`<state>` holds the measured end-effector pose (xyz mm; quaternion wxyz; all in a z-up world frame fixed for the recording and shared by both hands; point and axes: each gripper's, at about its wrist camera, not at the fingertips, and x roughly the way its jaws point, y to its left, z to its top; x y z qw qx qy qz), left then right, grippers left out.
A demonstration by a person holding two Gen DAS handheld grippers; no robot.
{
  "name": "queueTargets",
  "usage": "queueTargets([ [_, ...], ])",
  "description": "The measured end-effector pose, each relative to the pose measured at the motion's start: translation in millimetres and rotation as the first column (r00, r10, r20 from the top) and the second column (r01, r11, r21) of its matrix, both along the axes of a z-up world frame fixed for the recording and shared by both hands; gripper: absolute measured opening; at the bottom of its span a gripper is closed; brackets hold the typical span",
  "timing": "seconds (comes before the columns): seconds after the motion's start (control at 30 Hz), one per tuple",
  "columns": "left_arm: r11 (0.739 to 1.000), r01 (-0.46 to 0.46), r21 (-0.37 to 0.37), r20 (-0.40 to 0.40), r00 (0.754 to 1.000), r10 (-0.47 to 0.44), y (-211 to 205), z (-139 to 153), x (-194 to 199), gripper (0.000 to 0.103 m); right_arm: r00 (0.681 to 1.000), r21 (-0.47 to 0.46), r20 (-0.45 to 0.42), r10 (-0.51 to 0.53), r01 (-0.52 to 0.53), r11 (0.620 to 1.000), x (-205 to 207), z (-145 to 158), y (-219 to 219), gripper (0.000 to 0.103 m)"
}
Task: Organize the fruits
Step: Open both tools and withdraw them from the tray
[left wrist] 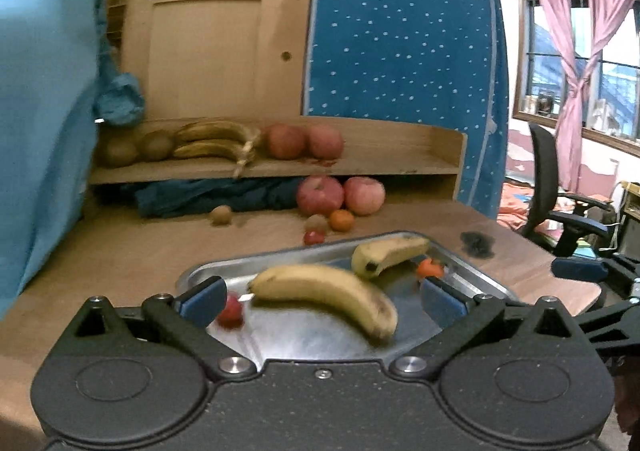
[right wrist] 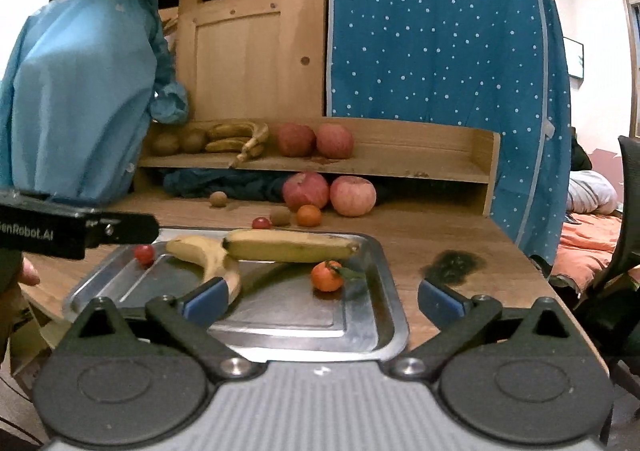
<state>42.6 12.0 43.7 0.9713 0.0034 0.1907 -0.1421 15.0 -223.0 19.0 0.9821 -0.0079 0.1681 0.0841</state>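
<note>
Surface: wooden desk (right wrist: 460, 239), dark stain right.
Tray (right wrist: 372, 251): near; holds two bananas (right wrist: 292, 247), tangerine (right wrist: 327, 275), cherry tomato (right wrist: 144, 253).
Shelf (right wrist: 420, 167): far; apples (right wrist: 335, 141), dark bananas.
Backdrop: dotted blue fabric (right wrist: 440, 31).
Left gripper (left wrist: 320, 297): jaws released, empty.
Right gripper (right wrist: 320, 297): jaws released, empty.

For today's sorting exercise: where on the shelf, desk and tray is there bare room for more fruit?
Free: the shelf right of the apples; the tray floor near the tangerine; the desk right of the tray. Crowded: the shelf's left end, and the desk beneath it.

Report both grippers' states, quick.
Left gripper: open, holding nothing.
Right gripper: open, holding nothing.
</note>
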Motion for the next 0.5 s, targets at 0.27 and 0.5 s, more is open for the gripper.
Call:
queueTargets([
  [0.27,0.999,-0.039,-0.007,0.000,0.999,0.039,13,-20,-41,0.102,1.000,0.008,0.017,0.009,-0.009,1.000,-30,-9,1,0.103],
  [0.5,0.999,-0.041,-0.012,-0.004,0.999,0.041,12,-34,-64,0.102,1.000,0.009,0.006,-0.003,0.003,1.000,-50,-23,3,0.103],
])
